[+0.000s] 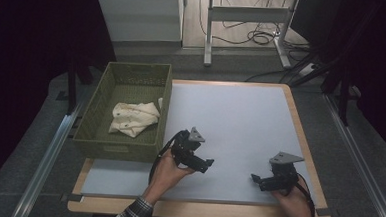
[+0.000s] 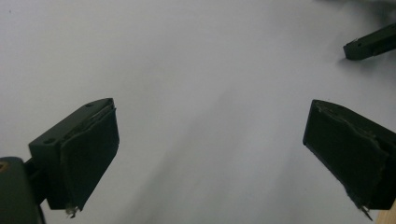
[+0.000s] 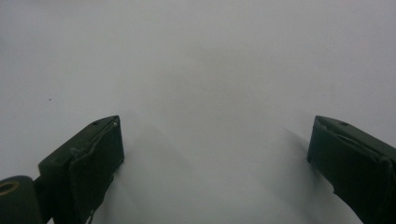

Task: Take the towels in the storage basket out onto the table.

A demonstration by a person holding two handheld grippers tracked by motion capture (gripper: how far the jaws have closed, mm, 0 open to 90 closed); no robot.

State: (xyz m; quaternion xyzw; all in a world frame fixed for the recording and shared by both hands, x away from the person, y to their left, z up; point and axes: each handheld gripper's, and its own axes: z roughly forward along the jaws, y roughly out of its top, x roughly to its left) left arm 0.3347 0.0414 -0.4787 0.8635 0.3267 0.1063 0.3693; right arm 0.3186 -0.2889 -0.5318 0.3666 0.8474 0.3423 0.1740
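Both jaws wide apart, empty: left hand-held gripper (image 2: 210, 140), right hand-held gripper (image 3: 215, 154).

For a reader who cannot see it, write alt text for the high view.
A person holds an open tool in each hand, left tool and right tool, above a white table. A green basket at the table's left edge holds crumpled cream cloth.

Cloth (image 1: 133, 118) in basket (image 1: 93, 118) — table's (image 1: 240, 116) left
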